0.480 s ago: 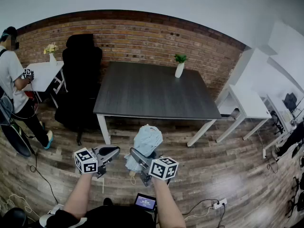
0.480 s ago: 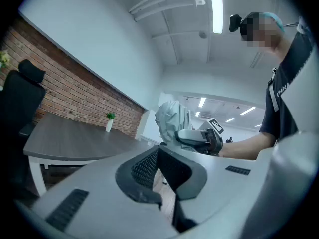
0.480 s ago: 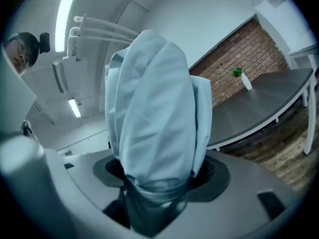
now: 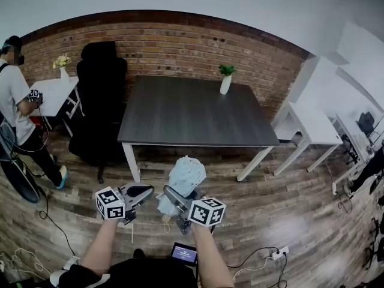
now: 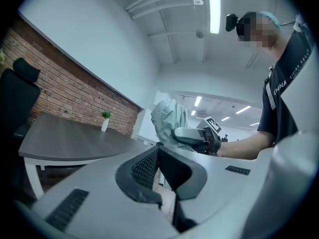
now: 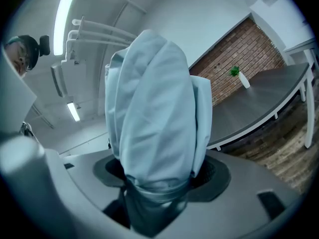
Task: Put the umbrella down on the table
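Umbrella (image 4: pixel 186 176), pale blue, folded: stands upright in the right gripper (image 4: pixel 173 197), jaws clamped on its lower end, above the floor (image 4: pixel 288 221) near the table (image 4: pixel 192 122). Left gripper (image 4: pixel 143 191): jaws together, nothing between them, just beside the right.

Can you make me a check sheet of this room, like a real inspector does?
Surface: dark table, bare except for a white vase with a plant near its far right corner.
Job's things: pale blue folded umbrella, not yet on the table.
Clutter: nothing seen.
Grippers: right gripper jaws clamp the umbrella; left gripper jaws together, empty.
Cables: power strip and loose cords on the wooden floor.
Surroundings: brick wall, black chair, white tables, another person at left.
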`<state>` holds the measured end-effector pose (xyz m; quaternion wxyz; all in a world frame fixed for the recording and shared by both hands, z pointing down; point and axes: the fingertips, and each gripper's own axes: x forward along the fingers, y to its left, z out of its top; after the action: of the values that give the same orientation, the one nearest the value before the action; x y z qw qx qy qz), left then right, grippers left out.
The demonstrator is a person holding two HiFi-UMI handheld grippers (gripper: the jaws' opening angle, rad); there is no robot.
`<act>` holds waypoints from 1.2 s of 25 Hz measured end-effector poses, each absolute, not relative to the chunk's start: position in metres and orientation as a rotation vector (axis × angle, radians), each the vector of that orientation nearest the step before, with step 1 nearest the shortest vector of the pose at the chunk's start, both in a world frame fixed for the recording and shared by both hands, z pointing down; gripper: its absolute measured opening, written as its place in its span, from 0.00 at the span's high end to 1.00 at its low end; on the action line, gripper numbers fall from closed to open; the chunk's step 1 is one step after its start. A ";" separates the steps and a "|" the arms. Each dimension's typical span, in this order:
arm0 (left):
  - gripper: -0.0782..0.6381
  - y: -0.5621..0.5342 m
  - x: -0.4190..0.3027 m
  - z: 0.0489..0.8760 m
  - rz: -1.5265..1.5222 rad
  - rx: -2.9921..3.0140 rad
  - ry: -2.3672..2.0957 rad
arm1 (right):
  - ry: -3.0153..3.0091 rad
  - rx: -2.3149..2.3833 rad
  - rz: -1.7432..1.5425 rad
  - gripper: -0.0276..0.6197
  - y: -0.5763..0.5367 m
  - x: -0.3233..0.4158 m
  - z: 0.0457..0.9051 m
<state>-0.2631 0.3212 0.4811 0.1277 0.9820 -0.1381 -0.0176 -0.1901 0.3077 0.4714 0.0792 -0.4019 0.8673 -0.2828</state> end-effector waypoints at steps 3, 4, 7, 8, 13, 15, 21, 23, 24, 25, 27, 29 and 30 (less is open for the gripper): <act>0.89 0.323 -0.261 0.479 -0.057 2.858 -0.387 | 2.580 -1.197 -0.856 0.46 0.309 -0.188 0.473; 0.89 0.324 -0.260 0.479 -0.059 2.857 -0.381 | 2.573 -1.197 -0.861 0.46 0.310 -0.187 0.474; 0.89 0.324 -0.256 0.479 -0.055 2.860 -0.362 | 2.554 -1.206 -0.869 0.46 0.310 -0.181 0.475; 0.89 0.324 -0.255 0.480 -0.047 2.865 -0.358 | 2.549 -1.210 -0.872 0.46 0.310 -0.179 0.476; 0.89 0.325 -0.249 0.489 -0.019 2.861 -0.350 | 2.529 -1.229 -0.883 0.46 0.312 -0.169 0.482; 0.89 0.325 -0.246 0.493 -0.003 2.852 -0.354 | 2.521 -1.225 -0.888 0.46 0.313 -0.165 0.482; 0.89 0.328 -0.230 0.496 0.011 2.861 -0.336 | 2.512 -1.211 -0.884 0.46 0.312 -0.151 0.483; 0.89 0.328 -0.227 0.495 0.013 2.874 -0.342 | 2.505 -1.203 -0.882 0.46 0.311 -0.147 0.483; 0.89 0.327 -0.226 0.494 0.015 2.883 -0.346 | 2.502 -1.200 -0.880 0.46 0.310 -0.145 0.483; 0.89 0.327 -0.224 0.493 0.017 2.890 -0.349 | 2.500 -1.197 -0.877 0.46 0.310 -0.142 0.483; 0.89 0.326 -0.218 0.491 0.010 2.895 -0.354 | 2.502 -1.194 -0.871 0.46 0.309 -0.136 0.483; 0.89 0.326 -0.211 0.489 -0.002 2.885 -0.355 | 2.504 -1.192 -0.866 0.46 0.308 -0.128 0.484; 0.89 0.326 -0.206 0.489 -0.001 2.881 -0.353 | 2.504 -1.191 -0.864 0.46 0.308 -0.124 0.484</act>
<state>-0.2061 0.3261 0.4895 0.1192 0.9855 -0.1206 -0.0003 -0.1238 0.3084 0.4840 0.1183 -0.4072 0.8561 -0.2955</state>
